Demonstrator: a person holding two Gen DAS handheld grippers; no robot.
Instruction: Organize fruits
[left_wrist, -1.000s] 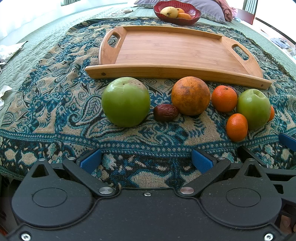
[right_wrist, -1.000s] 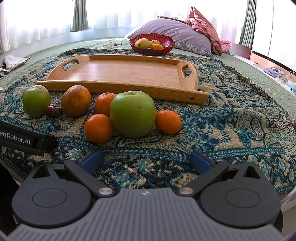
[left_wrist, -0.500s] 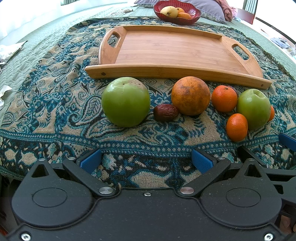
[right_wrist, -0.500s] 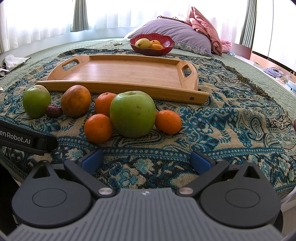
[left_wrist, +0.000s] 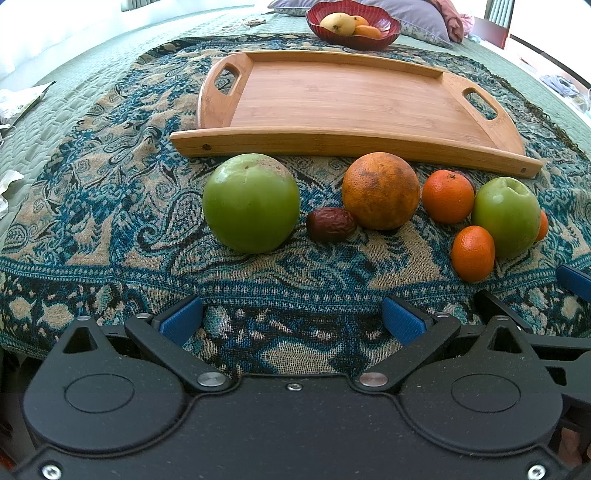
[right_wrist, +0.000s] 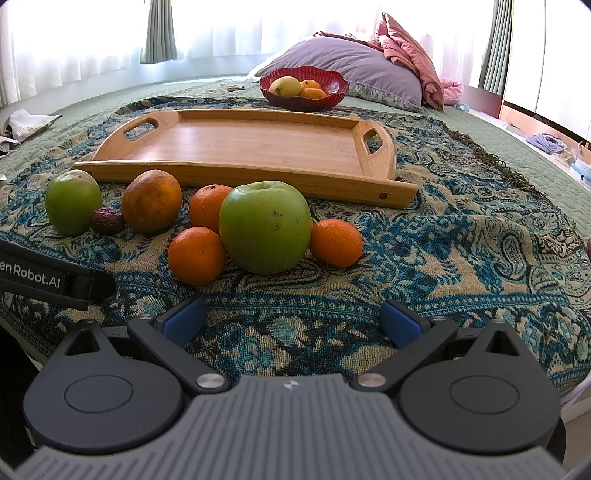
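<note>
Wooden tray (left_wrist: 347, 99) is bare; both grippers (left_wrist: 291, 314) (right_wrist: 290, 314) are spread, empty. Apple (left_wrist: 251, 203) is best pinched across its middle.

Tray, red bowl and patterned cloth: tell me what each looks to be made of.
Tray: light wood, likely bamboo, with fine parallel strips of grain, a smooth low sheen and a dark peg at the corner.
Red bowl: glossy with a ribbed, scalloped wall; glass, ceramic or plastic, I cannot tell which.
Patterned cloth: matte woven textile with visible coarse thread and a fringe at its far edge.
</note>
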